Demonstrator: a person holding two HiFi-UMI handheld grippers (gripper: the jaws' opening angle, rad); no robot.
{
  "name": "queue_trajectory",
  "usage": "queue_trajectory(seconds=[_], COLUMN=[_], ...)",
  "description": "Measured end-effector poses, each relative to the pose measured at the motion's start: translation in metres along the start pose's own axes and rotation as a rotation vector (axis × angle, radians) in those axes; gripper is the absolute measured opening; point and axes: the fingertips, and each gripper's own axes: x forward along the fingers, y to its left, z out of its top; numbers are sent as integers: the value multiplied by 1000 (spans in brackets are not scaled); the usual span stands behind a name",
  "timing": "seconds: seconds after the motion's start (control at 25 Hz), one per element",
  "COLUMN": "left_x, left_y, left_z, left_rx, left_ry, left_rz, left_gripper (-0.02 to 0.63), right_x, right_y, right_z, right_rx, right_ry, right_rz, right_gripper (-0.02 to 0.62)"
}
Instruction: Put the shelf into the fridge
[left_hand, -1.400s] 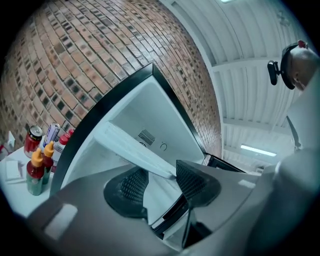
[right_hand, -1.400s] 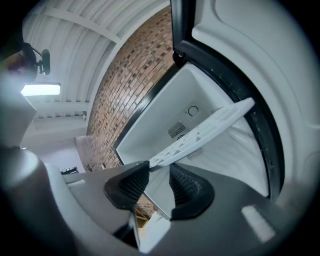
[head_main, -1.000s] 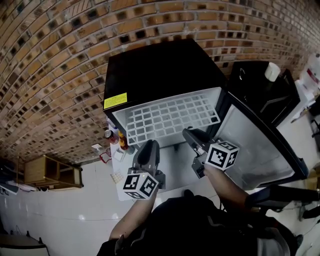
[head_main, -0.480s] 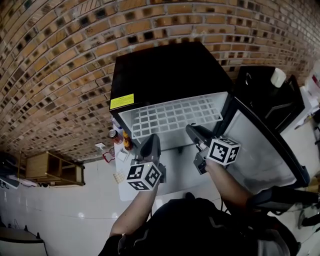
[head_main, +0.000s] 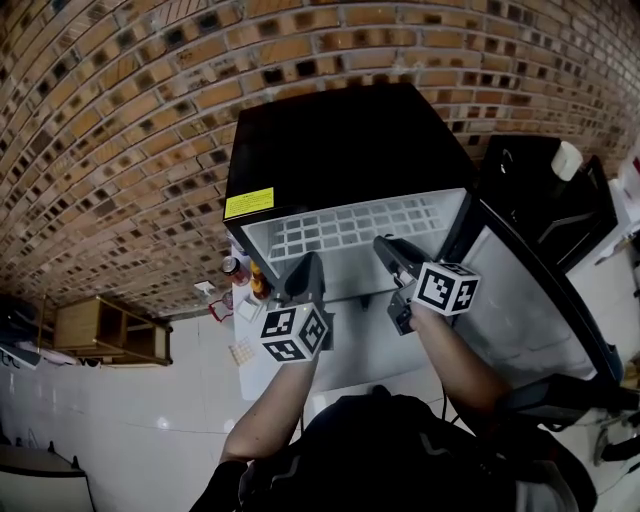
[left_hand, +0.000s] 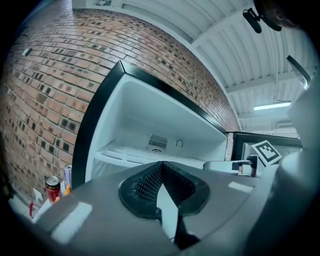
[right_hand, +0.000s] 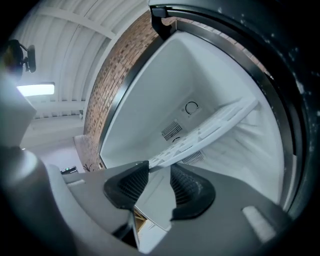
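The white grid shelf (head_main: 350, 225) lies level, most of it inside the open black fridge (head_main: 340, 150), with only its front strip sticking out. My left gripper (head_main: 305, 265) is at the shelf's front edge on the left. In the left gripper view its jaws (left_hand: 161, 164) are shut, pads meeting with nothing visible between them, and the shelf (left_hand: 130, 152) lies just beyond the tips. My right gripper (head_main: 385, 245) is at the front edge on the right. In the right gripper view its jaws (right_hand: 160, 167) pinch the near edge of the shelf (right_hand: 210, 130).
The fridge door (head_main: 530, 300) stands open to the right. Cans and bottles (head_main: 235, 270) stand on the floor left of the fridge, and a red can (left_hand: 52, 186) shows in the left gripper view. A wooden rack (head_main: 100, 335) stands further left, dark furniture (head_main: 540, 190) at the right.
The shelf has slid deeper into the fridge, with less grid left outside. Both grippers have moved toward the fridge opening with it.
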Motion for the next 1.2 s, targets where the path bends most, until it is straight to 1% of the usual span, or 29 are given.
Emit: queue_trajectory(seconds=[0.28,0.48,0.6,0.72,0.88,0.96,1.08,1.12,1.2], left_x=[15,27,34,37,37,37,34,31,22], left_y=[8,15,18,19,19,19,13,10,8], left_z=[2,4,5,5,6,5,8,11,15], left_rx=[17,-21,-10,-18,6,-25,-117,-123,-108], left_ry=[0,24,33,34,23,25,17,6,-6], left_rz=[19,28,38,45,48,25,-76,-95,-99], left_gripper=[0,0,0,0,0,0,9,12,12], right_x=[15,27,32,35,35,35,34,33,29], right_y=[-10,-13,-16,-18,-18,-18,-18,-18,-19], right_z=[4,9,11,12,13,12,11,11,10], right_rx=[8,14,14,18,11,3,-5,-11,-47], right_ry=[2,3,4,-2,-5,2,13,16,22], right_rz=[-9,-11,-16,-15,-8,-8,-11,-19,-48], right_gripper=[147,149,149,149,149,149,150,150,147])
